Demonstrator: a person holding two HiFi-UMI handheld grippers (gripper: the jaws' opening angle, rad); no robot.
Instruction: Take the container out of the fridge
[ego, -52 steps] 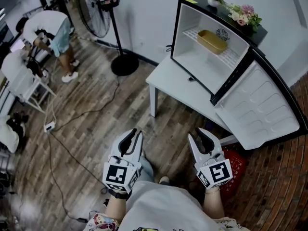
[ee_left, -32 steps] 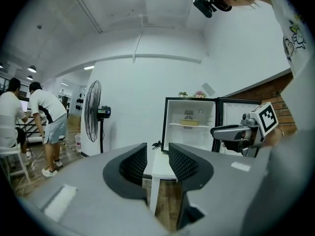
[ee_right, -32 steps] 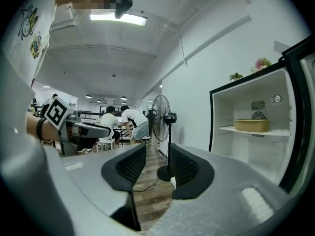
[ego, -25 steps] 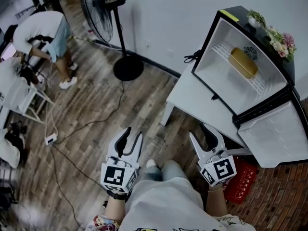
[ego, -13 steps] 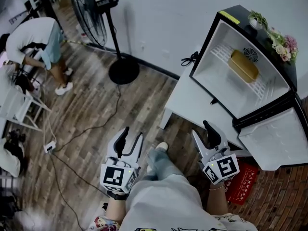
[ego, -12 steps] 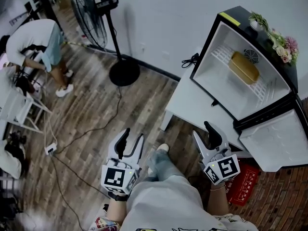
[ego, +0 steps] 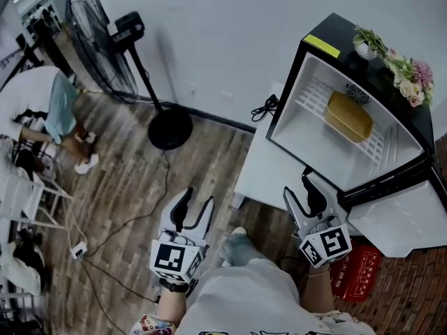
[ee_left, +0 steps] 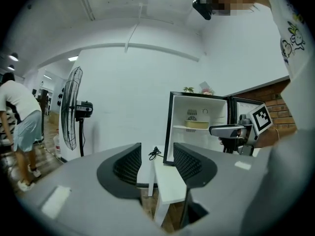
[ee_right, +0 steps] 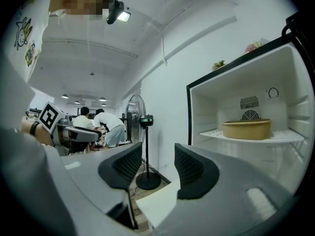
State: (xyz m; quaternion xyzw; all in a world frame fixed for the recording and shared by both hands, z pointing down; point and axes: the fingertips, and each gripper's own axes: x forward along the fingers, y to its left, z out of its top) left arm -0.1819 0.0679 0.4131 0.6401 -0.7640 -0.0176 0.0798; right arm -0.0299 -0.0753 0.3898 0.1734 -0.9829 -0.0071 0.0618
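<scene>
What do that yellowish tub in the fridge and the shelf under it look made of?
The container looks like matte plastic, though I can't be sure: even tan colour, no shine, rounded corners. The shelf looks like white-coated wire: thin parallel bars.

Overhead plus level views toward fridge (ego: pixel 336 36)
</scene>
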